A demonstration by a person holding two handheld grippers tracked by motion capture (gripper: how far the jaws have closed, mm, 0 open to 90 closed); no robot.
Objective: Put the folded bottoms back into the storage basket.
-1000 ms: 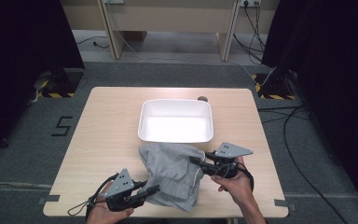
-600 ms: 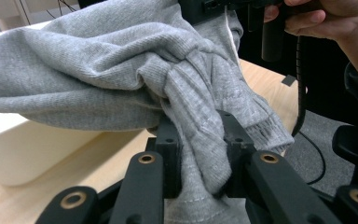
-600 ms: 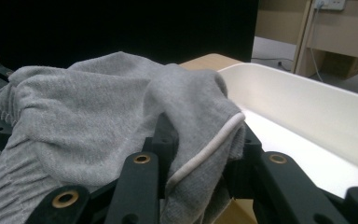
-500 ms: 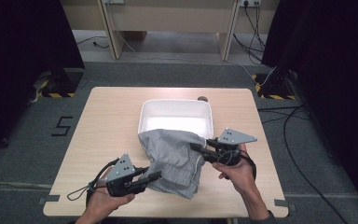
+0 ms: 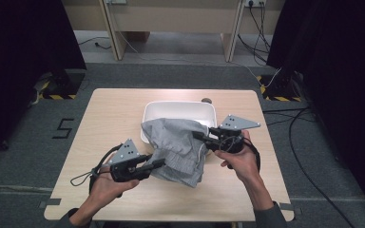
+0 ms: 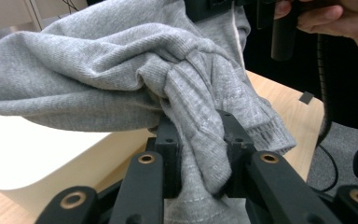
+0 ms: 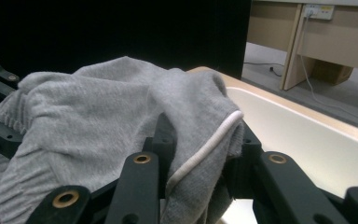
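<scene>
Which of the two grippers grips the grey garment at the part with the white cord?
The right gripper: in its own view its jaws pinch the grey garment beside a white cord. The left gripper clamps plain ribbed cloth.

Garment [image 5: 178,149] heather grey, ribbed hem, white drawcord [image 7: 205,149]. Tub [image 5: 180,110] white. Table [image 5: 114,118] pale wood grain. Grippers black, left [image 5: 159,163], right [image 5: 196,136]; top plates [image 5: 237,123] grey. Floor [image 5: 24,156] dark grey.
</scene>
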